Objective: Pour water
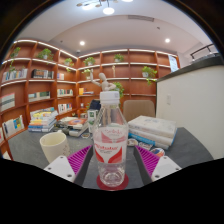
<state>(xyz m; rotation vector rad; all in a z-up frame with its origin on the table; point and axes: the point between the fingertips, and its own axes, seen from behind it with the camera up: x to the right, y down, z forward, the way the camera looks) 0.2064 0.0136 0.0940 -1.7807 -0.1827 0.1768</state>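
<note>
Item: water bottle [111, 140], upright, red cap on, pinched between claw [111, 163] pads | Target: white cup [54, 147] on surface [190, 148], beside bottle | Step: cap is judged unremoved; tilt is advised slowly, mouth over cup

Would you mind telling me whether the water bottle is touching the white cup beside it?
Apart. The gripper view shows bare table between the water bottle, which stands between the claw's fingers, and the white cup.

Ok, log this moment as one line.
gripper: shut on bottle | bottle: upright, cap on | cup: left of bottle | pour: not begun
</note>
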